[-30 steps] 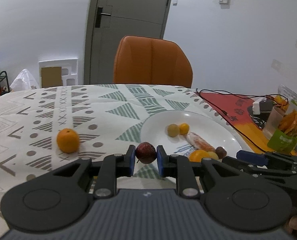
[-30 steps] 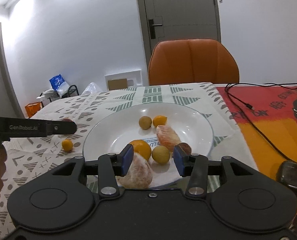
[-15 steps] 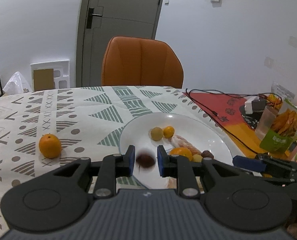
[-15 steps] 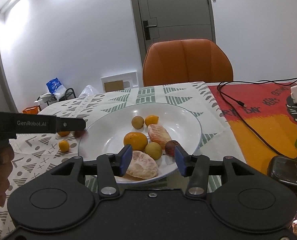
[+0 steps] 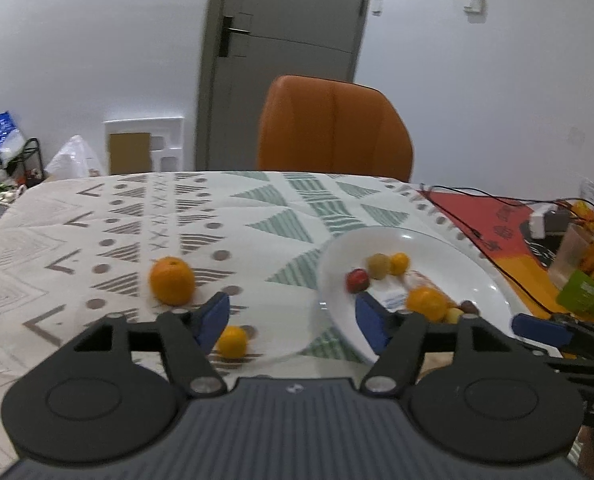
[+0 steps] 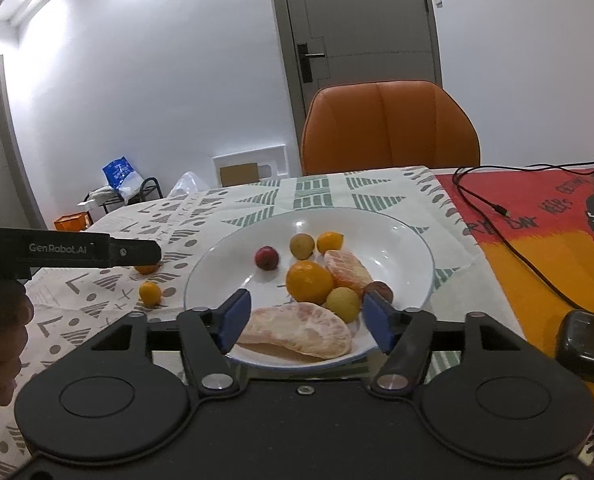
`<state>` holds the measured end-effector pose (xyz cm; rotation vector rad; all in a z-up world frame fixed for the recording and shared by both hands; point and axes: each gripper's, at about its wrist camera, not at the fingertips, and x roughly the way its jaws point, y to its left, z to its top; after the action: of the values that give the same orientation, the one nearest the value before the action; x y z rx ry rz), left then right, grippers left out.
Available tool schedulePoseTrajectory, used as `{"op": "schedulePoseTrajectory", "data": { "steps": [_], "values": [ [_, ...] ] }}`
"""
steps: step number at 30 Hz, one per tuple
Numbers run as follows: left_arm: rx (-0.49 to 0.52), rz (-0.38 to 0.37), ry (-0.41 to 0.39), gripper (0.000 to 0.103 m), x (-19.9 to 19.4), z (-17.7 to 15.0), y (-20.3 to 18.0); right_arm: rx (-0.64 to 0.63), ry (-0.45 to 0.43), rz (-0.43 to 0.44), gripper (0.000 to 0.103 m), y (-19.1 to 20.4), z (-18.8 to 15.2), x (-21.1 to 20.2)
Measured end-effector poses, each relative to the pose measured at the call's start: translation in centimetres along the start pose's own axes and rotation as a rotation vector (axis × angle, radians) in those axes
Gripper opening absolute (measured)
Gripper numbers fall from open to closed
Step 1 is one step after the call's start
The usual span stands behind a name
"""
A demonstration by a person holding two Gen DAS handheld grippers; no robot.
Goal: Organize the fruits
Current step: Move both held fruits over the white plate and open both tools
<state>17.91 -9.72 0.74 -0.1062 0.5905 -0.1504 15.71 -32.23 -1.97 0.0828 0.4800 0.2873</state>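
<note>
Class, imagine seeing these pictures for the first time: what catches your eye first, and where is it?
The white plate heaped with fruit, near the table's middle, draws the eye first: oranges, a red plum and a peeled segment at its near edge. Behind the table stands an orange chair; two oranges lie loose on the patterned cloth, left of the plate.

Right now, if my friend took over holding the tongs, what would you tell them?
Left tongs: open, empty. Right tongs: open, empty, hovering at the near rim of the white plate.
Done: the dark red fruit lies on the plate with the other fruit and the peeled segments.
Left: the big orange and the small orange fruit sit on the tablecloth, left of the plate. Grab those next, probably with the left tongs.
</note>
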Motion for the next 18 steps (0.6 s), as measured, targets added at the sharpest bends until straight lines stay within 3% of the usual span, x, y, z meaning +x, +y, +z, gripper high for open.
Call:
{"op": "schedulePoseTrajectory", "data": {
  "steps": [6, 12, 18],
  "values": [
    [-0.017, 0.052, -0.014, 0.077, -0.8, 0.2, 1.6, -0.009, -0.011, 0.017, 0.074, 1.1, 0.2, 0.1],
    [-0.023, 0.077, -0.013, 0.079, -1.3, -0.1, 2.7, -0.013, -0.009, 0.032, 0.076, 2.0, 0.3, 0.4],
    [-0.035, 0.095, -0.013, 0.081, -1.8, -0.3, 3.8, -0.021, -0.014, 0.044, 0.085, 2.9, 0.6, 0.6]
  ]
}}
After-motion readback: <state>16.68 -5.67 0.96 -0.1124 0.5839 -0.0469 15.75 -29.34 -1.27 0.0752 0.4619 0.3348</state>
